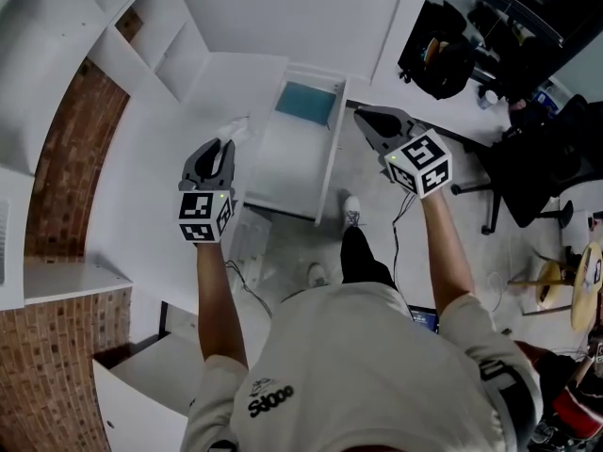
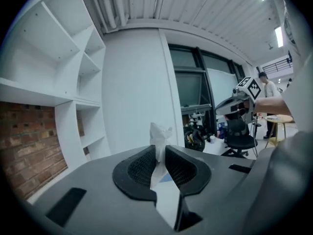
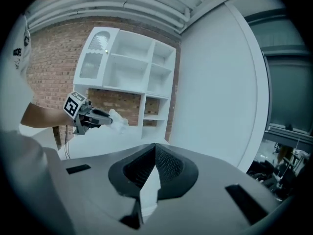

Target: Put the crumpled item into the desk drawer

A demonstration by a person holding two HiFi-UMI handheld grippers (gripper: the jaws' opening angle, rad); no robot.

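White crumpled paper (image 2: 160,133), perhaps a tissue, is clamped between the left gripper (image 2: 159,155) jaws, near the open drawer (image 1: 287,163). The right gripper (image 3: 155,151) jaws are closed together, empty.

Drawer (image 1: 283,163) lies between left gripper (image 1: 226,145) and right gripper (image 1: 364,117).

Two grippers are in view, the left gripper (image 1: 224,145) and the right gripper (image 1: 364,114), each with one marker cube, so two cubes. There is one crumpled item (image 2: 159,133), one desk (image 1: 155,191) with one open drawer (image 1: 331,163) at its edge, one shelf unit (image 1: 141,26), one black office chair (image 1: 528,179) and two shoes (image 1: 351,211).
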